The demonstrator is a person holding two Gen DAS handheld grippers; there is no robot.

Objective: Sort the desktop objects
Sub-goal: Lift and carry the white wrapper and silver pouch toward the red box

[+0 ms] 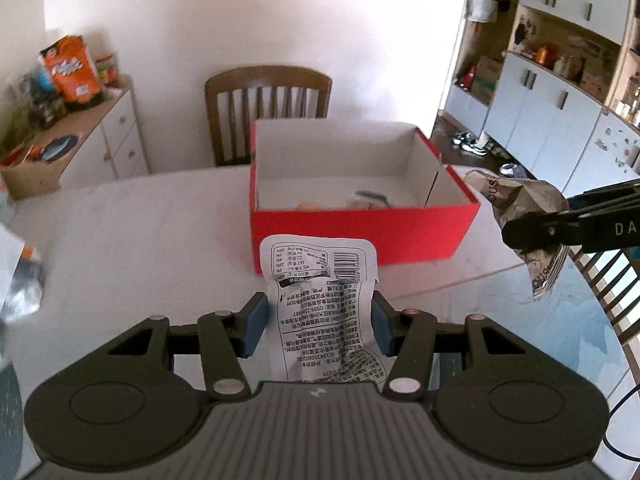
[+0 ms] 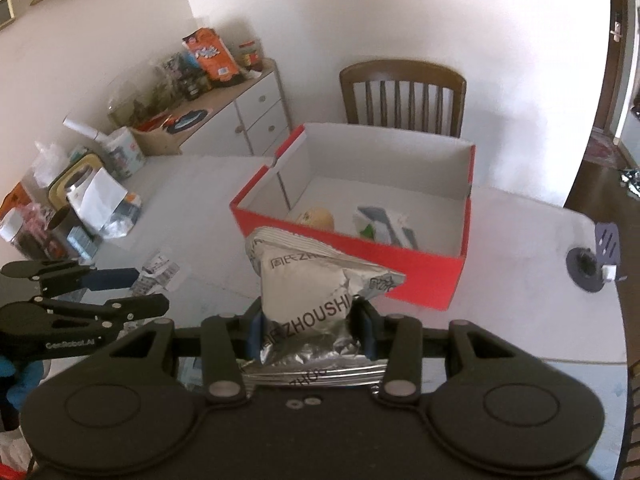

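Note:
My left gripper is shut on a white printed packet, barcode end pointing away, held above the white table. Just beyond it stands an open red box with white inner walls. In the right wrist view my right gripper is shut on a crumpled silver snack bag, close to the near wall of the red box. Inside lie a round tan item and a white-green packet. The right gripper with its silver bag hangs off the box's right corner.
A wooden chair stands behind the box. A white cabinet at the back left carries an orange bag and jars. Bags and containers crowd the table's left side. A black round fitting sits near the right edge.

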